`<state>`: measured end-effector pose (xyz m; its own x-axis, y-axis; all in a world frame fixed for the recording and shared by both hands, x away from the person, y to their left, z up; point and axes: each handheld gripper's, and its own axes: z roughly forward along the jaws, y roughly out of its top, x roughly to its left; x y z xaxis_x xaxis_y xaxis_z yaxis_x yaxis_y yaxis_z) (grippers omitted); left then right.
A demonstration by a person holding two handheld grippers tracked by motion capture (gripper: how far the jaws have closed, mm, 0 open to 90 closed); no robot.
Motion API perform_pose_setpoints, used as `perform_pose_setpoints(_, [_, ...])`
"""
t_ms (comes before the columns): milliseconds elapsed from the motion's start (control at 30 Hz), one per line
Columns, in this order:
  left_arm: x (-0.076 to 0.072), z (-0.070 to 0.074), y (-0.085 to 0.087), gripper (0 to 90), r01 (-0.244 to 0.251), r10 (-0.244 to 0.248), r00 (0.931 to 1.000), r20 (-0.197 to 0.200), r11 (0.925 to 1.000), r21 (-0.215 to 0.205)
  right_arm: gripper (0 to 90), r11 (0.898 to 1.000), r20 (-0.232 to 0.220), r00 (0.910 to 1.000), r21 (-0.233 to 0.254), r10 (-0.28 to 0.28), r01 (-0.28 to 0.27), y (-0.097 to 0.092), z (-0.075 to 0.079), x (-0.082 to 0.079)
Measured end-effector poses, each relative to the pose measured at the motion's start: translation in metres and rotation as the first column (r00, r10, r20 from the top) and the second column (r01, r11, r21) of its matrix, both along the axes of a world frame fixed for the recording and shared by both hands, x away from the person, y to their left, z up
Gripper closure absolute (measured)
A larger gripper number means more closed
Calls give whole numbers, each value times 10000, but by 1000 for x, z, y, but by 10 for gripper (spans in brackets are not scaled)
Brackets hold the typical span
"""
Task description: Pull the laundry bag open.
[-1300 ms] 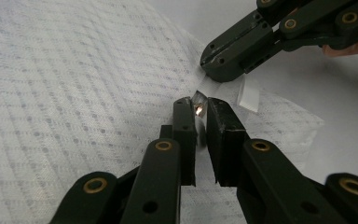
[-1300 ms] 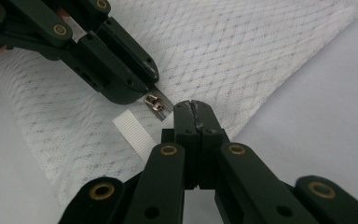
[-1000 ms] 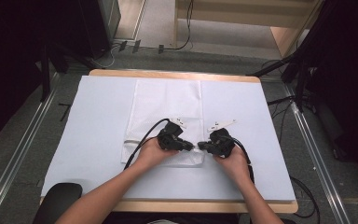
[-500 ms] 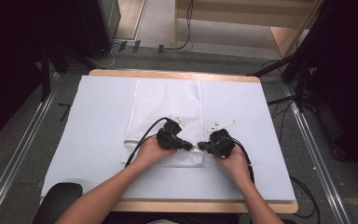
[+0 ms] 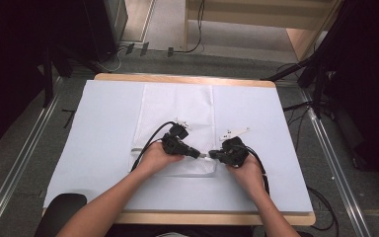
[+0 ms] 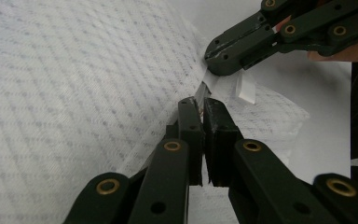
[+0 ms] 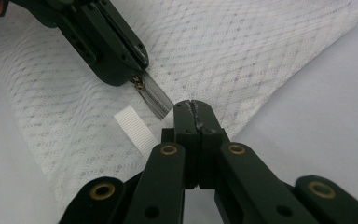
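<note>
We had left gripper point(image 5: 201, 154) jaws pinching the zipper pull point(image 7: 141, 84), right gripper point(image 5: 212, 155) jaws clamping the zipper tape point(image 7: 158, 101) on the white mesh bag point(image 5: 177, 111).

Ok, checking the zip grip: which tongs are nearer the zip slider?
Left. The left tongs pinch the zip slider; the right tongs clamp the zipper tape just beyond it.

High view overhead, far; gripper views close, facing, share zipper point(image 7: 154, 100).
</note>
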<state>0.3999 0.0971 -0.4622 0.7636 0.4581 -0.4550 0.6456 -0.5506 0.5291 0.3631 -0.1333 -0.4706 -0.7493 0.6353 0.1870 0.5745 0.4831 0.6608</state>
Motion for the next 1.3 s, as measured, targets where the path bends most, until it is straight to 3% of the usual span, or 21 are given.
perform_pose_setpoints(900, [8, 9, 30, 878, -276, 269, 9966, -779, 9996, -86, 900, 9999, 94, 9999, 106, 95, -96, -1, -1, 0])
perform_pose_setpoints(1300, [10, 13, 47, 878, -402, 397, 9960, -802, 9992, -52, 900, 9998, 132, 9997, -35, 205, -204, -1, 0, 0])
